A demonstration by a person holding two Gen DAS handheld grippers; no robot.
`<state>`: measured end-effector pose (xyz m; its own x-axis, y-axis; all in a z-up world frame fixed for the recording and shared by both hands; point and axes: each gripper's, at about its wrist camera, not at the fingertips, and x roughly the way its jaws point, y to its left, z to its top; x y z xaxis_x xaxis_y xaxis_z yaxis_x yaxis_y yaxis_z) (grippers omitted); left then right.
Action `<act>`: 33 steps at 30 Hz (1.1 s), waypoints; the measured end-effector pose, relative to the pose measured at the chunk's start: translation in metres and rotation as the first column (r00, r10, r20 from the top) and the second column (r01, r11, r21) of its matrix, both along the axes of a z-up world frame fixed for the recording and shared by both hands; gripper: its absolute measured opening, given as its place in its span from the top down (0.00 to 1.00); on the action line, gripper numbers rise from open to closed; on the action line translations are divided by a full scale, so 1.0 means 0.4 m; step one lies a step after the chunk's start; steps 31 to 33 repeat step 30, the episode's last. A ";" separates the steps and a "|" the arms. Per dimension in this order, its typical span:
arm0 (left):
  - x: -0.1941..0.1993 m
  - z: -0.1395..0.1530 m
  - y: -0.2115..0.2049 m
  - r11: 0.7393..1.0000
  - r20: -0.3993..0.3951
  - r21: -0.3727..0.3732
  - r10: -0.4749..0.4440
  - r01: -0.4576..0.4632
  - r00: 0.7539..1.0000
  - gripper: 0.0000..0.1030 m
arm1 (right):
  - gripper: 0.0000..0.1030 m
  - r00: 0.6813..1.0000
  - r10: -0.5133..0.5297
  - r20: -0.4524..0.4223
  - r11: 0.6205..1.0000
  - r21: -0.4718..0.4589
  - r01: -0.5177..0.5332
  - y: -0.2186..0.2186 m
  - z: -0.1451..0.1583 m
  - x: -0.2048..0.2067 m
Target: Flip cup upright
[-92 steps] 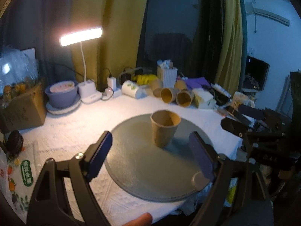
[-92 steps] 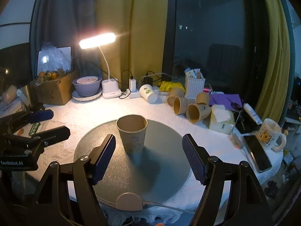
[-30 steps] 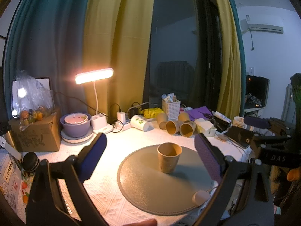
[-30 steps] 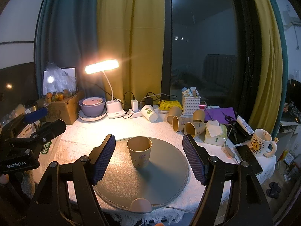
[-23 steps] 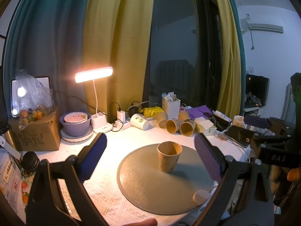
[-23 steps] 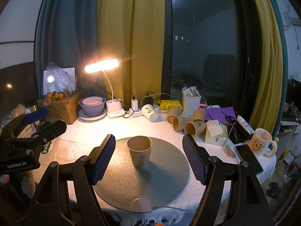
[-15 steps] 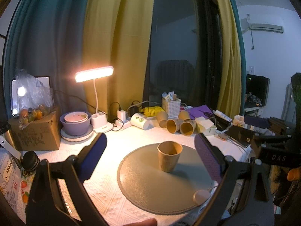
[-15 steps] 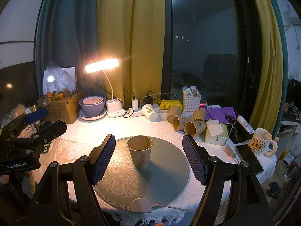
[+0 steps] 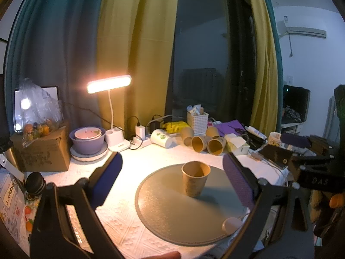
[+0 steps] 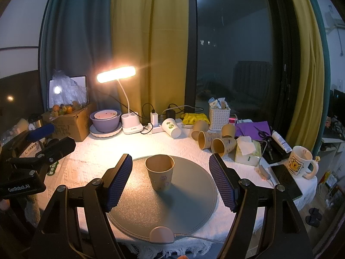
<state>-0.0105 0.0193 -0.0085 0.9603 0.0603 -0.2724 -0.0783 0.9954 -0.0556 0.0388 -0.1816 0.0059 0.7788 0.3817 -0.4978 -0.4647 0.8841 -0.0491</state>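
Your right gripper (image 10: 170,181) has its fingers (image 10: 119,181) spread wide, the ribbed blue pads facing each other with nothing between them but air; your left gripper (image 9: 172,183) is spread just as wide, its fingers (image 9: 106,182) likewise holding nothing. At 6 o'clock in the right wrist view, a small rounded pinkish puck (image 10: 161,235) with a thin cable sits on the near rim of the round grey mat (image 10: 194,194), a flat disc with a fine grainy surface. The mat lies on the counter (image 10: 90,168), which is covered by a white quilted cloth with a fringed edge. The paper cup (image 10: 160,172) stands upright on the mat, mouth up, brown and tapered with a faint print on its side; it is past the fingertips toward 12 o'clock, apart from both pads, a little closer to the left one in the right wrist view. In the left wrist view the cup (image 9: 195,178) sits nearer the 1 o'clock pad. At 9 o'clock in the right wrist view the other gripper shows, cut off by the frame edge. Beyond, at 1 o'clock, several paper cups (image 10: 215,140) lie on their sides beside a white lattice basket (image 10: 219,115); their exact count is hard to make out. At 11 o'clock a lit bar lamp (image 10: 116,74) arches over a purple bowl (image 10: 105,119).
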 end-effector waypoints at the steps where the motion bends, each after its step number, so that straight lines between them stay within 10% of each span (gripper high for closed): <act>1: 0.001 0.001 0.000 1.000 0.000 0.000 0.001 -0.001 1.000 0.08 | 0.26 1.000 0.000 0.000 1.000 0.000 0.000 0.000 0.000 0.000; 33: -0.017 -0.002 -0.016 0.999 0.040 0.002 -0.043 0.043 0.998 0.08 | 0.26 1.000 0.002 -0.002 1.000 0.000 -0.002 0.000 0.000 0.001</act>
